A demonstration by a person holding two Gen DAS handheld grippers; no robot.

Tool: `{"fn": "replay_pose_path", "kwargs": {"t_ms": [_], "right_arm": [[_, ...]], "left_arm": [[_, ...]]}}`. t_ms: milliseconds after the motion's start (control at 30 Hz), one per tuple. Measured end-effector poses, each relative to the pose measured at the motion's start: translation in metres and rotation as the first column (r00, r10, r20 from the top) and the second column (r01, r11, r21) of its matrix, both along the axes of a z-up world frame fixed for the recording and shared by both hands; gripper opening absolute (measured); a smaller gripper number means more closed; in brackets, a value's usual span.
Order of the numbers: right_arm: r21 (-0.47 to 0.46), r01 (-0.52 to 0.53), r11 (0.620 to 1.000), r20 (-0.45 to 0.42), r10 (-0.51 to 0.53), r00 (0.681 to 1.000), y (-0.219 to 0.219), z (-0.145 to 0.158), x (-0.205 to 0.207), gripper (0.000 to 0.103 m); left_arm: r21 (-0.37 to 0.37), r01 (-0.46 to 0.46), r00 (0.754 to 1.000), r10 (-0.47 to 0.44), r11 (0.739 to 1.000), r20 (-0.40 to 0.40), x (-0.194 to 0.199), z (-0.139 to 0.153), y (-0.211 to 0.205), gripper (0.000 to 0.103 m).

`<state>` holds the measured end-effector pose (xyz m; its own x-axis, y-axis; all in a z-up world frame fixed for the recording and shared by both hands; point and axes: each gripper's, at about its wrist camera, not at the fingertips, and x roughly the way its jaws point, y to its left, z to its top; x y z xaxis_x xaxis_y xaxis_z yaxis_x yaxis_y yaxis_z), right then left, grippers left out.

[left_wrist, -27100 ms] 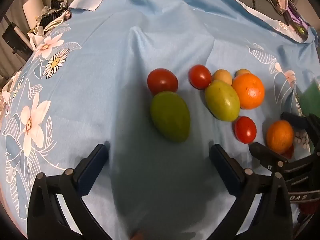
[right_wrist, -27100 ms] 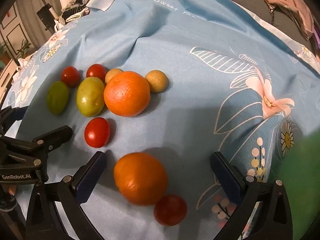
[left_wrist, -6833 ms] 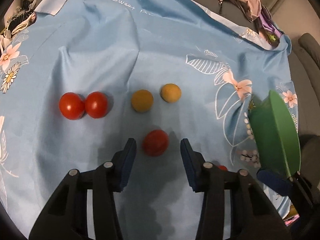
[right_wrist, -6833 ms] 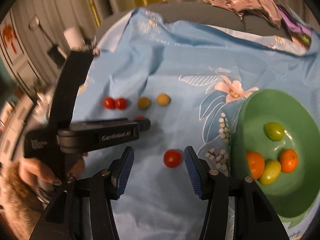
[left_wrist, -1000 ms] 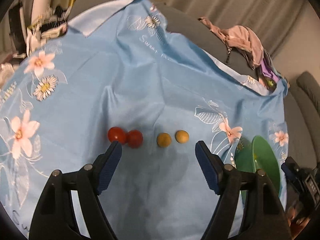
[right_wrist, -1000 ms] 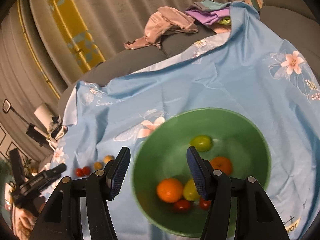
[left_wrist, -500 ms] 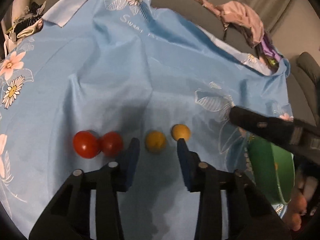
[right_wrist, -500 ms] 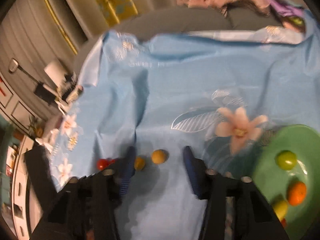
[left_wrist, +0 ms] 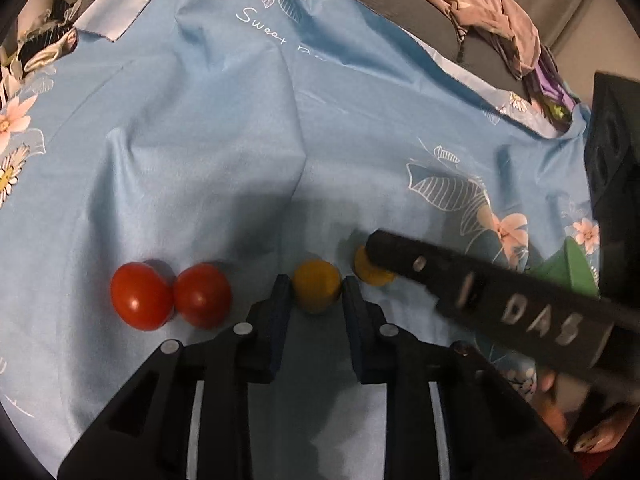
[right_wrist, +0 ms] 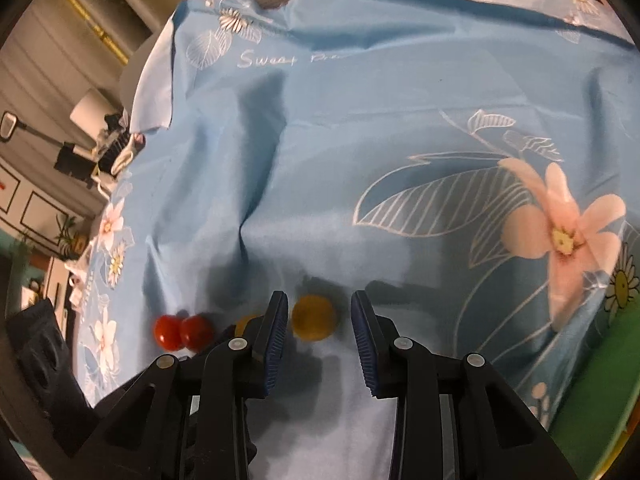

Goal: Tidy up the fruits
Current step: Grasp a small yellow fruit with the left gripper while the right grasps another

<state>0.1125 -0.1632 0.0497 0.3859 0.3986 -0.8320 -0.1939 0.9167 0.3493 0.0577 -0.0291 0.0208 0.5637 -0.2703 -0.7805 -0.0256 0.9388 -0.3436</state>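
Now left gripper [left_wrist: 315, 294] pinches one yellow fruit [left_wrist: 316, 286]; right gripper [right_wrist: 319, 326] loosely straddles the other yellow fruit [right_wrist: 313, 317]

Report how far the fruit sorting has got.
Four fruits lie on the cloth; the green bowl's inside is unseen. Left tongs grip one yellow fruit; right tongs have just been closing around the second yellow fruit, not pressing. Two red tomatoes are untouched.
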Motion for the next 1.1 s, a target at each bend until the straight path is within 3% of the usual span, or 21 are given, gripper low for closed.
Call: {"fn": "replay_pose_path", "kwargs": {"t_ms": [100, 133, 267, 567, 667, 900, 1100], "right_arm": [[-0.014, -0.012, 1.000, -0.019, 0.012, 1.000, 0.003, -0.010, 0.001, 0.036], [-0.010, -0.010, 1.000, -0.008, 0.010, 1.000, 0.002, -0.011, 0.000, 0.032], [-0.027, -0.003, 1.000, -0.002, 0.003, 1.000, -0.002, -0.008, -0.007, 0.028], [0.018, 0.092, 0.996, 0.137, -0.093, 0.986, -0.042, 0.044, -0.058, 0.028], [0.023, 0.117, 0.993, 0.201, -0.119, 0.972, -0.055, 0.058, -0.082, 0.028], [0.025, 0.198, 0.980, 0.262, -0.198, 0.945, -0.090, 0.066, -0.128, 0.028], [0.024, 0.261, 0.965, 0.303, -0.256, 0.918, -0.115, 0.072, -0.134, 0.028]], "left_arm": [[-0.022, -0.002, 1.000, 0.003, 1.000, 0.005, 0.000, -0.001, 0.002, 0.025], [-0.024, -0.005, 1.000, 0.005, 1.000, 0.009, 0.000, -0.001, 0.003, 0.025], [0.008, -0.016, 1.000, 0.016, 1.000, 0.005, -0.008, 0.004, -0.001, 0.025], [-0.016, -0.018, 0.995, 0.019, 1.000, 0.094, -0.047, 0.043, -0.002, 0.025], [-0.035, 0.012, 0.992, -0.007, 0.999, 0.127, -0.059, 0.056, -0.008, 0.025], [-0.013, 0.089, 0.977, -0.084, 0.996, 0.195, -0.084, 0.078, -0.032, 0.025], [-0.006, 0.164, 0.957, -0.158, 0.986, 0.243, -0.098, 0.092, -0.052, 0.025]]}}
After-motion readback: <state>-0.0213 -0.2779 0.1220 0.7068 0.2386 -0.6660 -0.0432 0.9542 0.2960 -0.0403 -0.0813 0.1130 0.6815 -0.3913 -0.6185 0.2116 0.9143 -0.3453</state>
